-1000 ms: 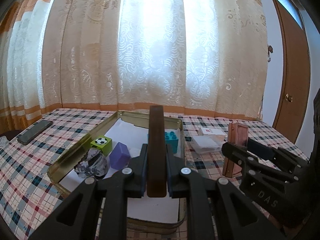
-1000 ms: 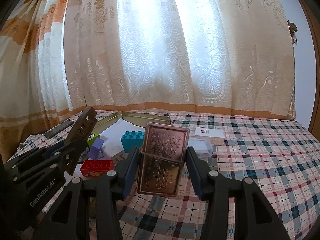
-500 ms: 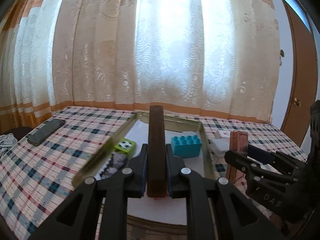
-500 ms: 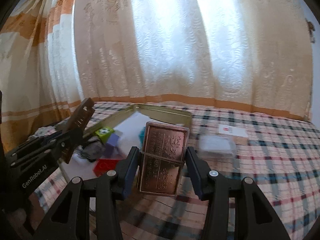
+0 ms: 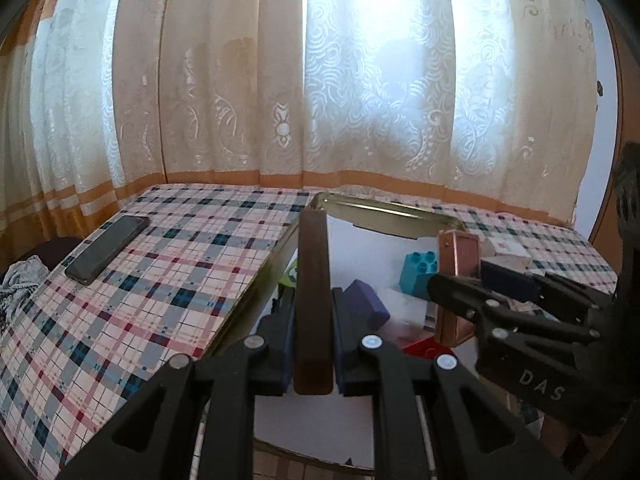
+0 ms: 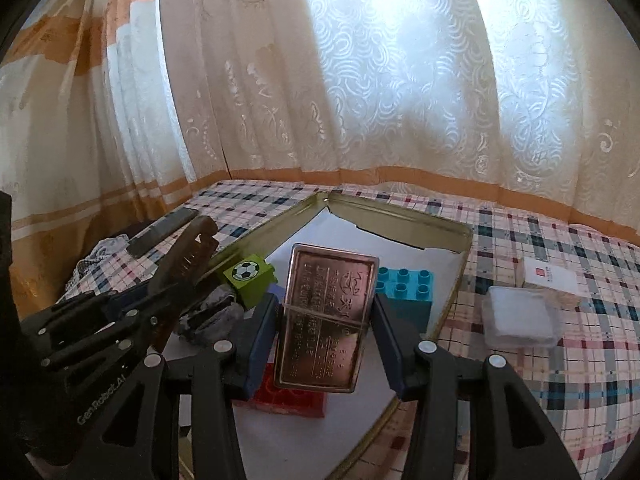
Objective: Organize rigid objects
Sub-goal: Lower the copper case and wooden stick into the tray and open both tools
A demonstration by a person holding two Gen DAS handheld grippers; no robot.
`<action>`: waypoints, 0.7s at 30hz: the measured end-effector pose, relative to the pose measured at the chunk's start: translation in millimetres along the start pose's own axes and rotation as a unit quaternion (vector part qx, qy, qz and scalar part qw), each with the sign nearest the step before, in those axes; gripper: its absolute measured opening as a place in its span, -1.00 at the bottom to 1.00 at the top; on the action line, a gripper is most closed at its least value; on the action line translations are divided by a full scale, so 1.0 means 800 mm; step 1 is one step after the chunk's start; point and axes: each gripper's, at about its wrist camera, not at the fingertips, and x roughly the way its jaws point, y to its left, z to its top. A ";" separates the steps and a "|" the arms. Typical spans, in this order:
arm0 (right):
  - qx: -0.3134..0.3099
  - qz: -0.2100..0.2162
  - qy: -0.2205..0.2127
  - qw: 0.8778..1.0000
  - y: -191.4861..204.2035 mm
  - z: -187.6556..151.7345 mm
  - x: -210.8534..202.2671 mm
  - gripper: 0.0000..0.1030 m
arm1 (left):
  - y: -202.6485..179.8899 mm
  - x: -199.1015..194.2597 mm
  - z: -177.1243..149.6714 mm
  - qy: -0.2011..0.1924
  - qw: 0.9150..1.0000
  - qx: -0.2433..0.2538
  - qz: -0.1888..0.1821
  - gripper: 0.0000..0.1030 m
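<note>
While left tongs (image 5: 313, 344) clamp brown bar (image 5: 313, 280), right tongs (image 6: 326, 334) clamp copper tin (image 6: 326, 320).

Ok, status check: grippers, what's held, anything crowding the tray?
Left gripper shut on dark brown wooden bar. Right gripper shut on copper-coloured metal tin. Both above gold metal tray; toy blocks inside.

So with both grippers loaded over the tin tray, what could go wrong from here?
1. The left gripper pinches the dark brown wooden slat near its lower end only; it may pivot on release.
2. The right gripper holds the copper-coloured metal tin over the red block and teal brick; it could land crooked.
3. The grippers are close and might collide.
</note>
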 end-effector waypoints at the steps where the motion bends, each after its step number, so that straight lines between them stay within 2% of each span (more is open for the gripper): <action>1: -0.003 0.000 0.003 1.000 0.001 0.000 0.003 -0.02 | 0.000 0.002 -0.001 0.003 1.000 0.001 0.000 -0.74; 5: -0.005 0.017 0.016 1.000 0.002 -0.002 0.011 0.00 | 0.000 0.007 -0.002 0.006 1.000 -0.002 0.010 -0.69; 6: -0.004 0.018 0.015 1.000 0.002 -0.003 0.011 0.06 | 0.000 0.007 -0.002 0.007 1.000 -0.004 0.014 -0.49; 8: -0.005 0.009 0.008 1.000 0.000 -0.002 0.009 0.36 | 0.002 0.006 -0.002 0.007 1.000 -0.010 0.022 -0.33; 9: -0.004 0.001 0.004 1.000 -0.003 -0.002 0.006 0.41 | 0.004 0.005 -0.002 0.008 1.000 -0.012 0.024 -0.17; 10: 0.000 -0.003 0.003 1.000 -0.007 -0.001 0.004 0.48 | 0.006 0.005 -0.002 0.008 1.000 -0.015 0.027 0.08; 12: 0.015 0.001 0.001 1.000 -0.016 0.000 -0.002 0.51 | 0.009 0.002 -0.002 0.004 0.999 -0.023 0.035 0.40; 15: 0.029 -0.013 -0.001 0.999 -0.030 0.002 -0.013 0.55 | 0.005 -0.004 0.002 -0.001 0.999 -0.022 0.028 0.46; 17: 0.032 -0.025 0.000 0.999 -0.038 0.002 -0.021 0.57 | -0.004 -0.007 0.004 -0.004 1.000 -0.015 0.023 0.57; 19: 0.031 -0.036 0.002 0.999 -0.051 0.000 -0.031 0.57 | -0.012 -0.011 0.006 -0.010 1.000 -0.009 0.019 0.80; 21: 0.031 -0.054 0.005 0.998 -0.066 -0.003 -0.041 0.58 | -0.018 -0.014 0.008 -0.017 1.000 -0.006 0.018 0.87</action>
